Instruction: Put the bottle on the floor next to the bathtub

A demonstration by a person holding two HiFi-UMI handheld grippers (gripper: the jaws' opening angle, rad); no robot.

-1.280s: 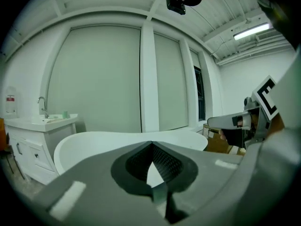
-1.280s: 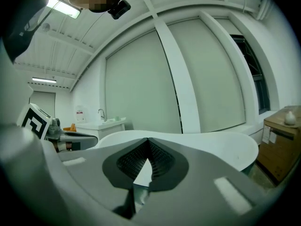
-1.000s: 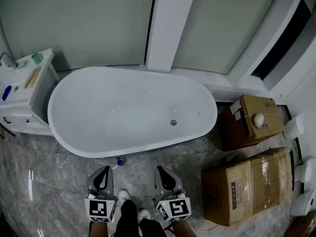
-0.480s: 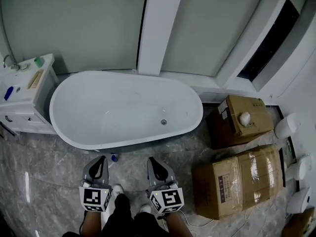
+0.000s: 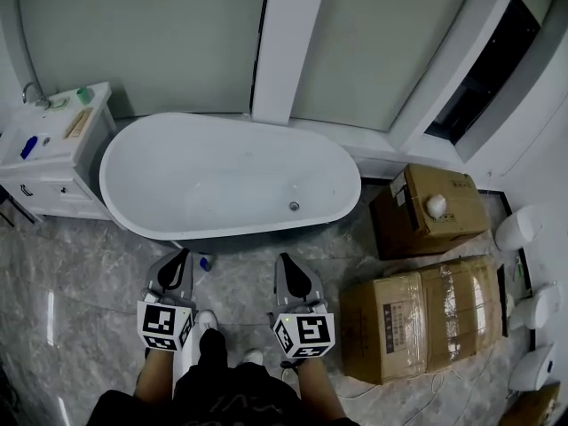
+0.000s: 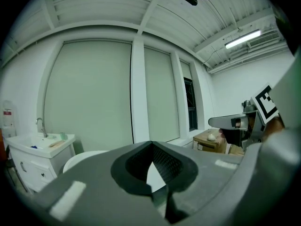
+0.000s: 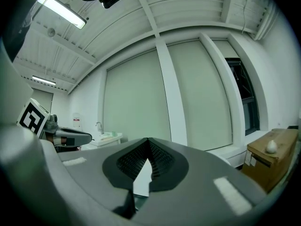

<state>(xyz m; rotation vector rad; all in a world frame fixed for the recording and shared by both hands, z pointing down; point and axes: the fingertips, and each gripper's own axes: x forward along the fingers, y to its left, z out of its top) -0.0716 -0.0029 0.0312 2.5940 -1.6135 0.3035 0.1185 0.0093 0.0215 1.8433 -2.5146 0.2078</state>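
Where the bottle stands: small white blue-capped bottle (image 5: 205, 262) on the grey marble floor (image 5: 89, 273), just beside the near edge of the white oval bathtub (image 5: 222, 229).
Left gripper (image 5: 180, 257): jaws together, empty, just left of it.
Right gripper (image 5: 286, 261): jaws together, empty; open floor between.
Writing: brown cardboard boxes (image 5: 426, 318), labels too small to read.
Change: bottle unmoved.

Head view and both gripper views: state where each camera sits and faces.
Head view: on the person's head, facing steeply down at bathtub, bottle, left claw, right claw; forearms, shoes show.
Left gripper view: on the left claw, facing forward over its shut jaws toward the window wall; right claw at right.
Right gripper view: on the right claw, same heading, jaws shut; left claw at left.
Shared: the cardboard box, in all three.
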